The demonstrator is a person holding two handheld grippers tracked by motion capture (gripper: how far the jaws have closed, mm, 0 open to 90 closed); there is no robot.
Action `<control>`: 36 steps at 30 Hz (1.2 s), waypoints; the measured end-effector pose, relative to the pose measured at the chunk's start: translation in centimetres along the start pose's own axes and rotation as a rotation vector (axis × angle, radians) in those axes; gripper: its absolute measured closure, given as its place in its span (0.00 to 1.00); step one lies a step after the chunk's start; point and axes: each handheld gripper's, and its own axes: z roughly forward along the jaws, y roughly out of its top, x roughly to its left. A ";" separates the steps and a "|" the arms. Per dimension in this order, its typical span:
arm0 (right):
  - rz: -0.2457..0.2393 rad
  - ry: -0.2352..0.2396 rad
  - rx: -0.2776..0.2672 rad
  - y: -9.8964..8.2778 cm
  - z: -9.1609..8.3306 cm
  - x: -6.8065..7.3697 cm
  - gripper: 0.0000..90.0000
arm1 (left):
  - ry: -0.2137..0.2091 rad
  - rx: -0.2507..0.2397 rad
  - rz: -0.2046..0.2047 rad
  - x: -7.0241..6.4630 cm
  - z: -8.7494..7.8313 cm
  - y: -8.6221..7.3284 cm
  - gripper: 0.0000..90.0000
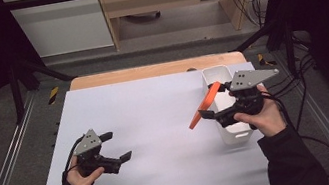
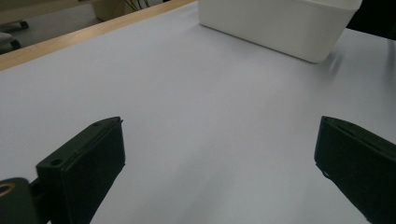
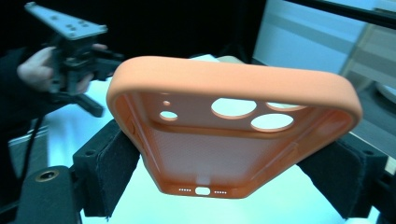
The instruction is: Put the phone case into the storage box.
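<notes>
Since my right gripper (image 1: 213, 115) clamps the orange soft-plastic phone case (image 3: 224, 135) by its long edges, it hangs tilted above the white rectangular plastic bin (image 1: 221, 79) near the table's (image 1: 157, 124) right edge; left gripper (image 1: 115, 146) spread apart, empty, waiting.

Matt, rubbery orange phone case (image 3: 233, 135) – smooth white plastic bin (image 1: 233, 134), matt white tabletop (image 1: 157, 119).

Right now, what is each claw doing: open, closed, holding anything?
Left claw: open, nothing between its jaws.
Right claw: shut on the orange phone case, held above the table beside the white bin.
</notes>
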 end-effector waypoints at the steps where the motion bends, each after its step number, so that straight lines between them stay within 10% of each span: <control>1: 0.009 -0.017 0.001 0.1 -0.1 -0.2 0.18 | 0.007 -0.002 -0.004 0.1 -0.1 -0.1 0.02; 22: 0.136 -0.352 0.026 1.8 -0.7 -4.5 0.18 | 0.097 -0.012 -0.044 2.0 -2.1 -1.9 0.02; 36: 0.177 -0.480 0.074 3.0 0.6 -7.4 0.18 | 0.090 -0.009 -0.049 2.4 -2.0 -2.2 0.02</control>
